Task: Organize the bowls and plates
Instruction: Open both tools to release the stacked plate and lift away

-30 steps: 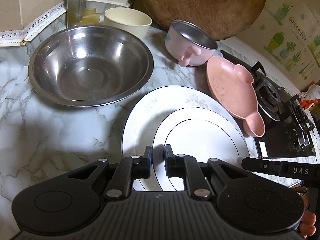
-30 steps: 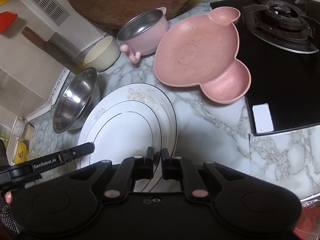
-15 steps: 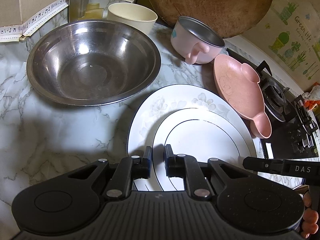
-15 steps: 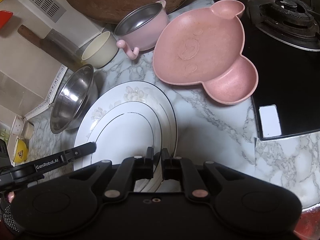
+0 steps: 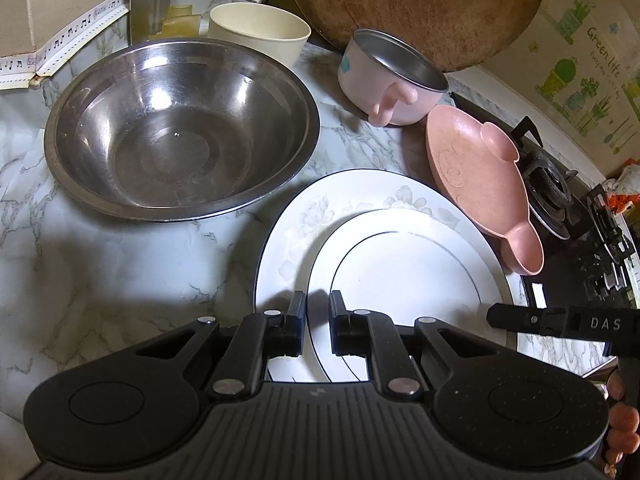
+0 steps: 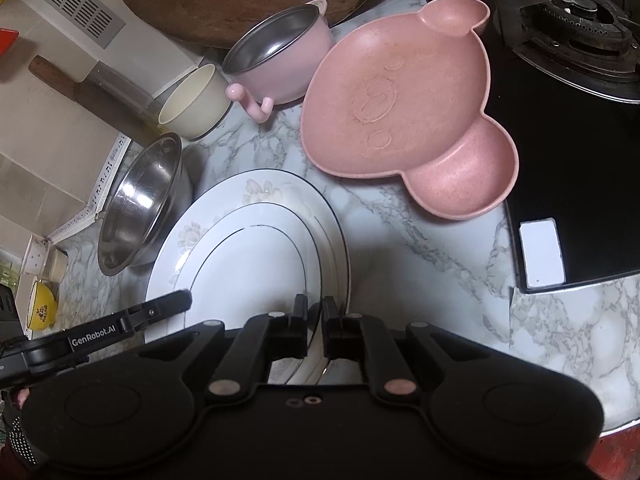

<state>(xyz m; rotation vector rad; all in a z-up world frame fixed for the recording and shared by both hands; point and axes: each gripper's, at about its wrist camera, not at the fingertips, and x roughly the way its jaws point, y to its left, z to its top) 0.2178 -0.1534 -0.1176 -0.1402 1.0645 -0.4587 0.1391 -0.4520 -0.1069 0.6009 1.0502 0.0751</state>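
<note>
Marble counter (image 5: 120,264): both grippers, left gripper (image 5: 318,322) and right gripper (image 6: 315,322), clamp the upper white plate's (image 5: 400,272) near rim; stack lies ahead.

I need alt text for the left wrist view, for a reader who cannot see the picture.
The left gripper grips the near rim of a small white plate stacked on a larger floral plate on a marble counter. Behind them stand a steel bowl, a cream cup and a pink pot; a pink bear-shaped dish lies at right beside the stove.
</note>
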